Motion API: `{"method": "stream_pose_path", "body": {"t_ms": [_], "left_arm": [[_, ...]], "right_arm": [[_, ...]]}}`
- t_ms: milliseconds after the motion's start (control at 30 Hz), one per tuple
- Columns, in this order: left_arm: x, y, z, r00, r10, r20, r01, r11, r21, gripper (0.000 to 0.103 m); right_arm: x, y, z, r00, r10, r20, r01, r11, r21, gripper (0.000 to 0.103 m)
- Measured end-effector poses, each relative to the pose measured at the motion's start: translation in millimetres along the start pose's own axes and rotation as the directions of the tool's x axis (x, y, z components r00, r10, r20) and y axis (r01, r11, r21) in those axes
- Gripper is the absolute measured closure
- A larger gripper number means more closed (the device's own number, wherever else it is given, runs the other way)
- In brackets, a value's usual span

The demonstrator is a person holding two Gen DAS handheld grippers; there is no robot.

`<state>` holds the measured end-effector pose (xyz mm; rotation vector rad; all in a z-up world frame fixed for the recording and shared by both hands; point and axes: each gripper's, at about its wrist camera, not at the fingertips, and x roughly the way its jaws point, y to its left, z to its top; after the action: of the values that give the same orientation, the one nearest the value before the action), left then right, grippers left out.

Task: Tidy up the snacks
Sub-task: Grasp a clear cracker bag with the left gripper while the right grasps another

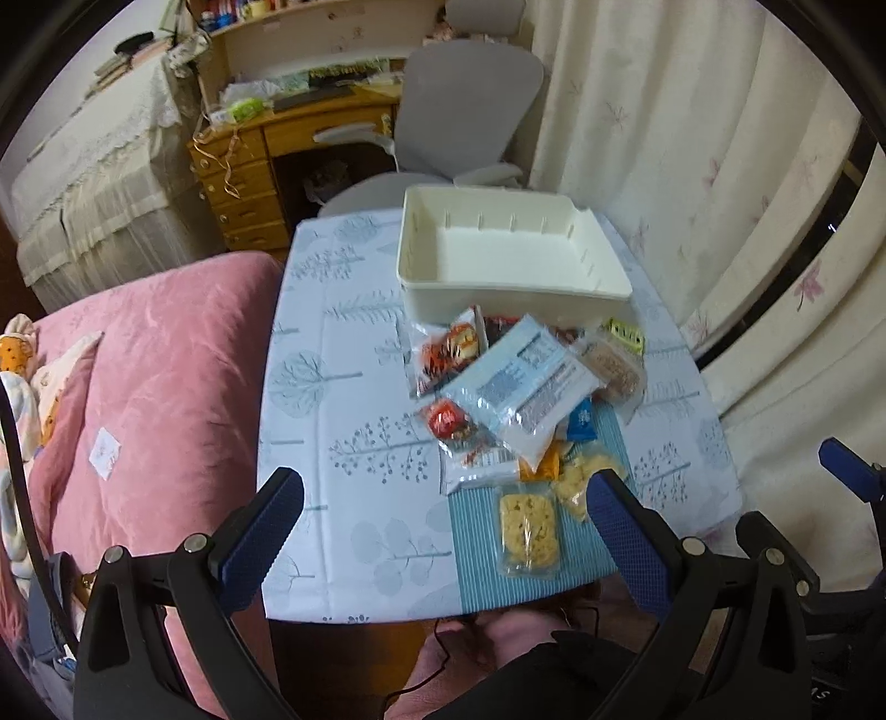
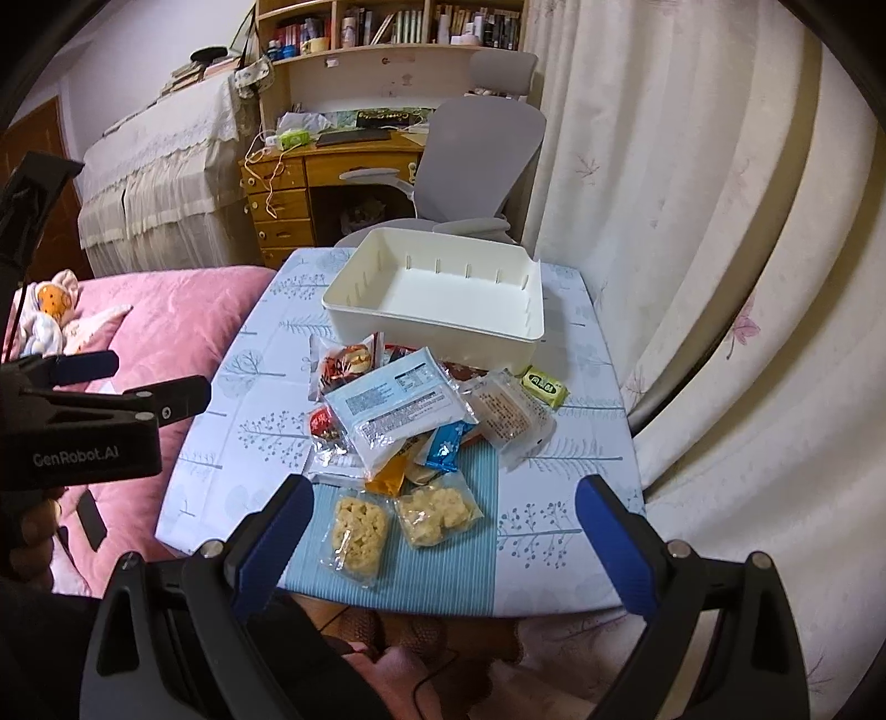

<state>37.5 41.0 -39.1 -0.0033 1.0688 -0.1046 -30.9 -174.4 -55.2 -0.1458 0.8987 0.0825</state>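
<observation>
Covered in a pale tree-print cloth, the small desk [image 2: 266, 399] fills mid-frame, with a pink quilted bed [image 1: 155, 387] at left. An empty cream plastic bin [image 1: 509, 249] sits at its far end; a pile of wrapped snack packets [image 2: 404, 421] lies just before it. Left tool [image 1: 443, 498] and right tool [image 2: 443, 498] both gape wide at the lower frame, holding nothing.

A grey office chair [image 2: 476, 160] stands at a wooden desk [image 2: 326, 166] beneath a bookshelf [image 2: 387, 22], floral cream curtains [image 2: 692, 194] hang along the right, and on the left — beside the tree-print tablecloth [image 1: 332, 387] — lies a pink quilt [image 1: 149, 399].
</observation>
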Motion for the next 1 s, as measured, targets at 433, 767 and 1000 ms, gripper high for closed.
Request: {"method": "stream_pose_path", "body": {"t_ms": [433,767,1000], "left_arm": [[70,5,-17,0.982,-0.066,-0.175,0.065,0.998,-0.010,0.001],[135,-19,-28,0.949,-0.063,-0.309,0.052,0.998,-0.045,0.002],[177,-41,-33,0.914,-0.043,-0.404,0.007,0.996,-0.091,0.002]], "right_arm": [[38,20,-34,0.997,-0.026,-0.068,0.018,0.993,-0.117,0.007],[97,8,-66,0.993,0.006,-0.118,-0.033,0.973,-0.229,0.007],[131,0,-78,0.991,0.092,-0.093,-0.118,0.936,-0.330,0.007]]}}
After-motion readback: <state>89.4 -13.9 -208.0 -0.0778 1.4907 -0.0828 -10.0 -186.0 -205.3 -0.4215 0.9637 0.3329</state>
